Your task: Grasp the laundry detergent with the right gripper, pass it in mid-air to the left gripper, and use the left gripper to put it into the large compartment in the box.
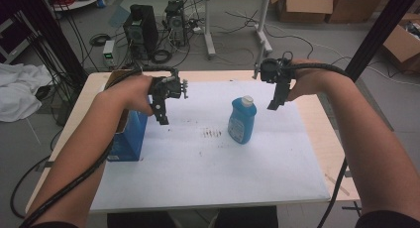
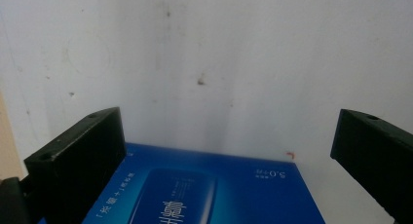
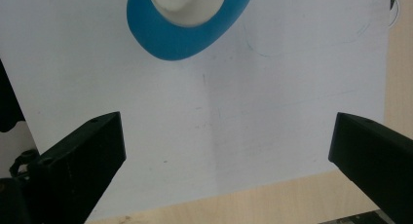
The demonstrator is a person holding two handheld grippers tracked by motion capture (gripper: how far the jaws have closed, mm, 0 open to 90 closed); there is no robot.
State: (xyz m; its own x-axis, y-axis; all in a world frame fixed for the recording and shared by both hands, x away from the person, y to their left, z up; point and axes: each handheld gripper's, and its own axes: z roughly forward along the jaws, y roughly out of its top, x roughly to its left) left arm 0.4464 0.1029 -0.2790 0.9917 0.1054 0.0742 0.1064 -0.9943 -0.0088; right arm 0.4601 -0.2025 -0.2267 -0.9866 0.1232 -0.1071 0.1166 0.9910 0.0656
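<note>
Fingers (image 2: pixel 78 156) of the left gripper (image 1: pixel 162 111) stand apart above one blue box (image 1: pixel 130 134) at the counter's (image 1: pixel 317 129) left edge; the right gripper (image 1: pixel 275 100) is likewise spread, empty, near one upright blue bottle (image 1: pixel 241 120). That bottle looks stiff, smooth, likely slippery; grip its flat sides below the white cap (image 1: pixel 247 100).
</note>
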